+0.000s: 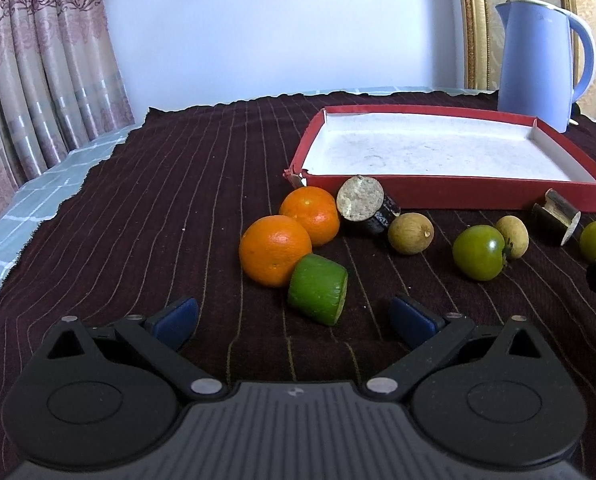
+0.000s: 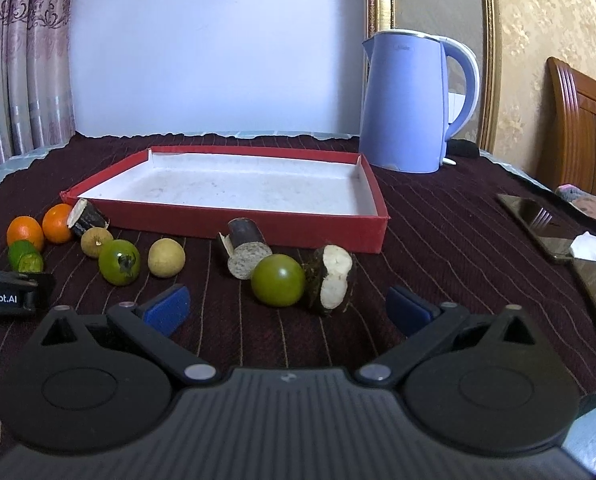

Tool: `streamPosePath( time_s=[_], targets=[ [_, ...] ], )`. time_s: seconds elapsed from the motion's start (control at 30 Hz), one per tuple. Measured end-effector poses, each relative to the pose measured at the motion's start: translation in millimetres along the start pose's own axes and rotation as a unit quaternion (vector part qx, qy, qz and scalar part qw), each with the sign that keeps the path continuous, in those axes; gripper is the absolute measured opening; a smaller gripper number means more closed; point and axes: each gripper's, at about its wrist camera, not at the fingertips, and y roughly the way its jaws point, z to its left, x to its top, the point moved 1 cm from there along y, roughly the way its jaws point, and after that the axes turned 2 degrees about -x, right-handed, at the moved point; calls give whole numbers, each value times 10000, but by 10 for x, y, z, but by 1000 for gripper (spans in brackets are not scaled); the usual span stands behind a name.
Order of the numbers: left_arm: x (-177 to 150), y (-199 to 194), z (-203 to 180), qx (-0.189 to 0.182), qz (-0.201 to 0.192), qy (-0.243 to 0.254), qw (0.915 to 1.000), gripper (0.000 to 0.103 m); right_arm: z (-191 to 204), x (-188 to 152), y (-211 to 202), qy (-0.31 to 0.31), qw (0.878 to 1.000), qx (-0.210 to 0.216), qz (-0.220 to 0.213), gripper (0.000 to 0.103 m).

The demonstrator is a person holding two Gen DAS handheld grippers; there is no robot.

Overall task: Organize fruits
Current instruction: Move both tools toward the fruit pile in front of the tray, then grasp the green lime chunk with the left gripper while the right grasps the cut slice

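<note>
Dark maroon cloth with thin pale stripes covered the table, its weave ribbed and slightly rumpled. On it lay two glossy oranges, one cut green lime piece, two smooth green tomatoes, two matte tan round fruits, and three dark-skinned, pale-fleshed stubs, possibly sugarcane. All sat in a loose row just before the shallow red cardboard tray, whose white lining held nothing. A lilac kettle stood behind the tray, near patterned curtains and a pale wall. Left gripper and right gripper both hung spread wide above the cloth, blue pads gripping nothing.
</note>
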Motion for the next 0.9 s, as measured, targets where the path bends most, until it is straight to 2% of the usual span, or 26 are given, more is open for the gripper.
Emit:
streamPosePath(
  time_s=[0.27,0.43,0.5,0.53,0.57,0.63,0.7,0.77,0.83,0.9],
  targets=[
    [-7,-11,-27,-137,3,91,9999,103,-23,-1,2,69,10000,57,6,103],
    [-32,-73,74,-576,-171,-109,9981,103,-41,-3,7,153,9998,88,28,103],
    [-29,-70,95,-639,-186,-160,9977,101,-51,-4,8,194,9997,116,30,103],
    [-28,-70,97,-639,-195,-174,9976,97,-58,-4,10,218,9997,128,33,103],
    [-28,-68,95,-645,-190,-169,9976,87,-65,-3,12,242,9996,147,39,103],
    [-31,-36,89,-645,-73,-150,9978,77,-78,-5,15,285,9994,193,55,103],
    [-24,-26,88,-651,-48,-165,9977,76,-98,-5,22,344,9991,250,81,103],
    [-22,-28,90,-640,-55,-182,9978,62,-125,-6,30,422,9985,336,107,103],
    [-23,-31,86,-676,-60,-161,9976,55,-152,-6,39,525,9977,409,124,103],
    [-21,-35,68,-743,-71,-122,9971,41,-189,-9,52,661,9965,496,159,103]
  ],
)
